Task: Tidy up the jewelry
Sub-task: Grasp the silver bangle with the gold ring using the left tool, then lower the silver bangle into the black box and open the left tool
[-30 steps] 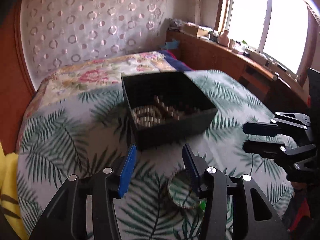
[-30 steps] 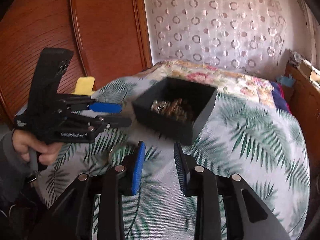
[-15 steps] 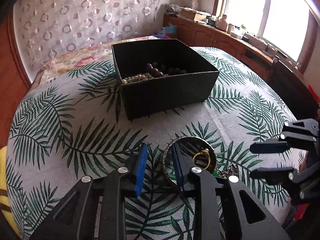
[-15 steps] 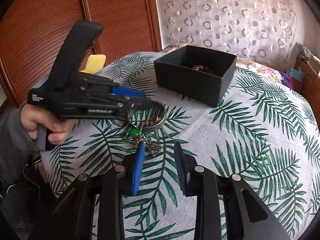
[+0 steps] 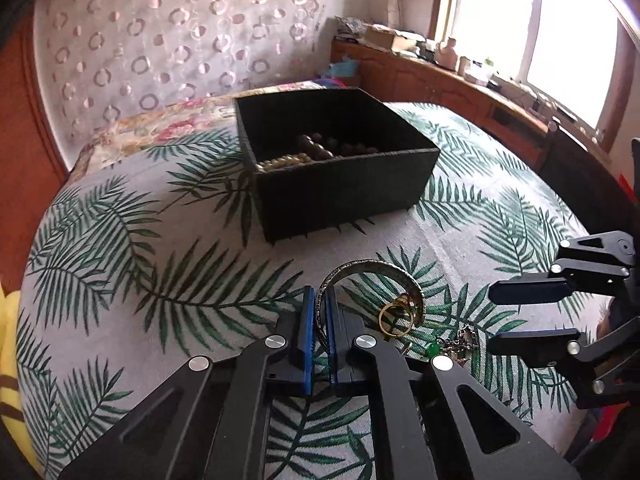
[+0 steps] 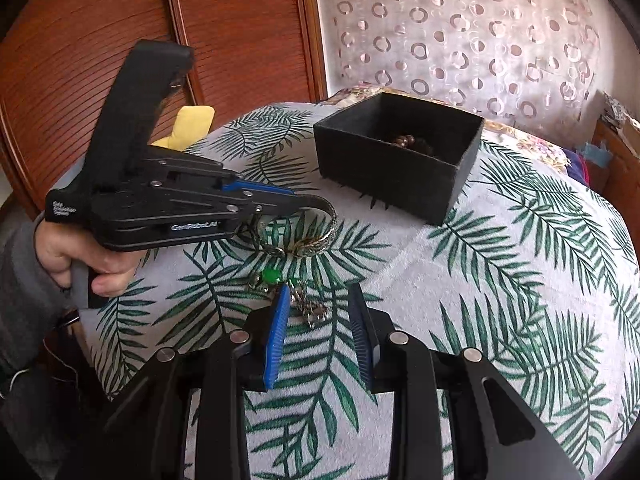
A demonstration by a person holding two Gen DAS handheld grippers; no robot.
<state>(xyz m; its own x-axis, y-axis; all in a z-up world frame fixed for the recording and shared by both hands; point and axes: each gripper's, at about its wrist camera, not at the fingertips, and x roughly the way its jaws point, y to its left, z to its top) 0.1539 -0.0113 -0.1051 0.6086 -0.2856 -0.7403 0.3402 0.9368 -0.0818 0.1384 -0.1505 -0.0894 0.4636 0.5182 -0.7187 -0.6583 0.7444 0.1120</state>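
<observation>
Bangle (image 5: pixel 362 276) sits pinched in the left gripper (image 5: pixel 319 312) on the palm-leaf cloth (image 5: pixel 160 264); right gripper (image 6: pixel 318 312) gapes empty; patterned curtain (image 5: pixel 160 40) far behind.

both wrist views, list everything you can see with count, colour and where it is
box: one, black, open, far part of the table
beads: two strands at least, dark brown and pale gold, inside the box
bangle: one, silver-grey, patterned, on the cloth near the front edge, its rim pinched by the left gripper
ring: one, gold, lying against the bangle
chain: one, silver with a green bead, on the cloth beside the bangle, between the right gripper's open jaws
tablecloth: one, grey-white with green palm leaves, covering the round table
left gripper: black, blue pads; its jaws have just closed on the bangle
right gripper: black, blue pads, open
hand: one, in a grey sleeve, holding the left gripper's handle
</observation>
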